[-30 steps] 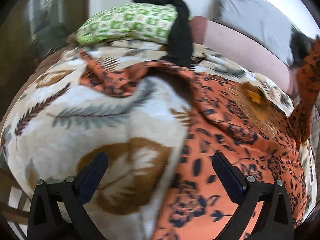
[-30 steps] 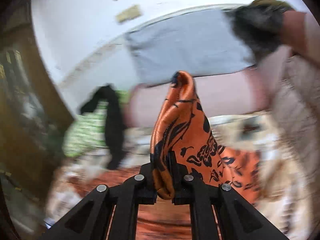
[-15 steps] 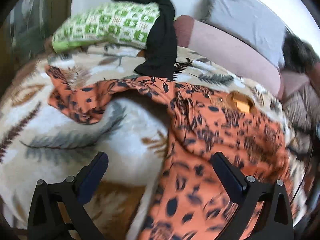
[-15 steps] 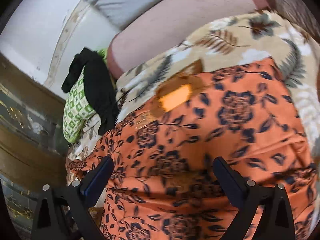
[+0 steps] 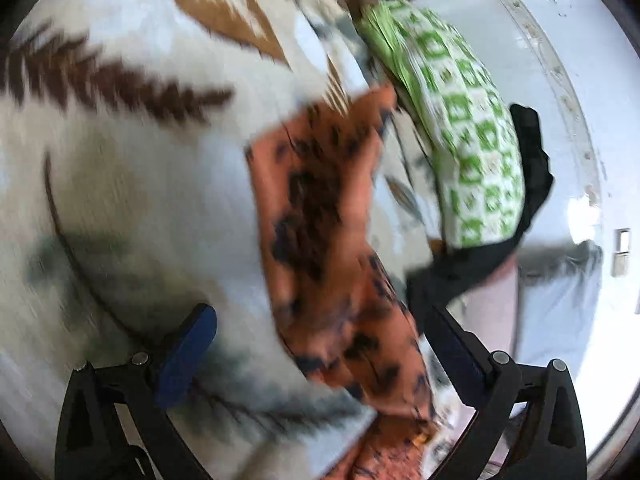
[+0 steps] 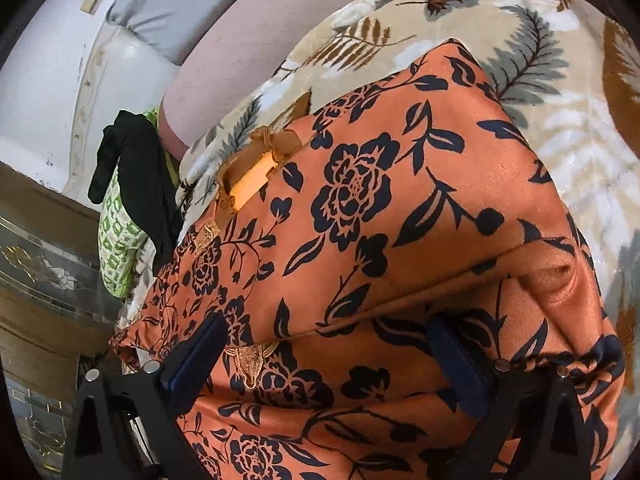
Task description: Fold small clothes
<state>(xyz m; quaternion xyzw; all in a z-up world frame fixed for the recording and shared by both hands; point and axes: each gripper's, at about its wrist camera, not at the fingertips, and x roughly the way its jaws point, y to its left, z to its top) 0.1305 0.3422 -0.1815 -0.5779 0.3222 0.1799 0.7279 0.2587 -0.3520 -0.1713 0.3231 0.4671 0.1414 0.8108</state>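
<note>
An orange garment with a dark floral print (image 6: 380,208) lies on the leaf-patterned blanket (image 6: 560,92), one half folded over the other, with a gold neck trim (image 6: 256,160) at its far edge. My right gripper (image 6: 324,360) is open and empty just above the fold. In the blurred left wrist view a sleeve of the same garment (image 5: 328,240) stretches out over the blanket (image 5: 120,180). My left gripper (image 5: 316,344) is open and empty, its jaws either side of the sleeve's near end.
A green checked pillow (image 5: 460,128) with a black garment (image 5: 532,184) draped over it lies at the head of the bed, also seen in the right wrist view (image 6: 116,240). A pink bolster (image 6: 256,40) and grey pillow (image 6: 180,4) lie by the white wall.
My right gripper let go of the garment, opened and dropped low over it. The garment now lies folded. My left gripper swung left toward the sleeve, staying open.
</note>
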